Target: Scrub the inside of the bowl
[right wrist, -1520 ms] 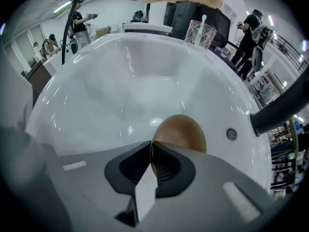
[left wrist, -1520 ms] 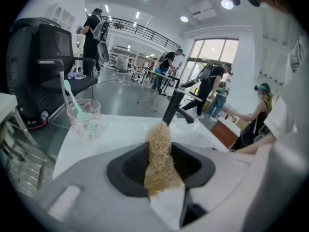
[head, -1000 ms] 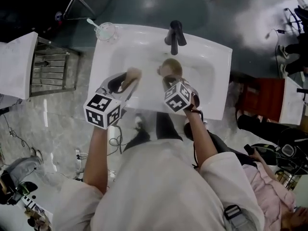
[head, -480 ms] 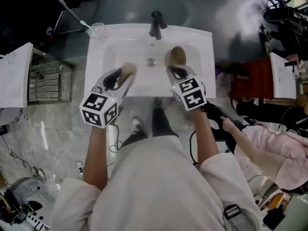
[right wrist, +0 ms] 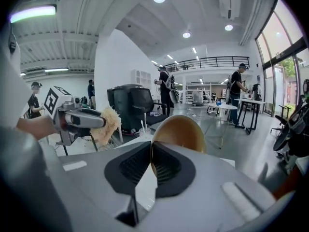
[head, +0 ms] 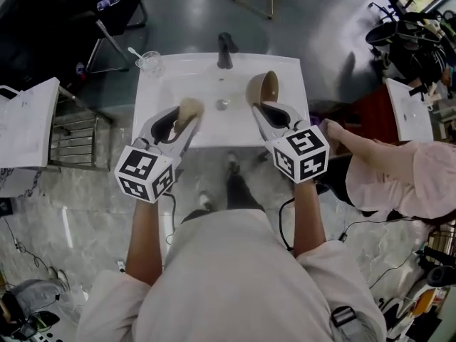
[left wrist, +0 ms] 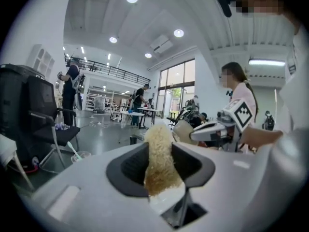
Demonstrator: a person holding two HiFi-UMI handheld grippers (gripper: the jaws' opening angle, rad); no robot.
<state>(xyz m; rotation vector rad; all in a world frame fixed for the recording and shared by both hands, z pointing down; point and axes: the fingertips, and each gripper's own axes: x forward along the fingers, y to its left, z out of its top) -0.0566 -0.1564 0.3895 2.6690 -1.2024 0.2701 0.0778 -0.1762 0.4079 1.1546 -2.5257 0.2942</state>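
The left gripper (head: 184, 120) has its jaws clamped on the loofah scrubber (head: 190, 107). The right gripper (head: 268, 110) pinches the rim of the bowl (head: 263, 86) above the sink's (head: 151, 112) right side. Scrubber and bowl have drifted apart since a second ago, so scrubbing looks paused.

Over the sink (head: 293, 71), the left gripper (head: 184, 117) holds what looks like a scrubber (head: 190, 107); the right gripper (head: 265, 107) grips a brown bowl (head: 261, 87).

Rough, fibrous scrubber (left wrist: 158, 158), smooth matt brown bowl (right wrist: 183, 129), glossy white sink (head: 214, 138)

No legible txt or labels.
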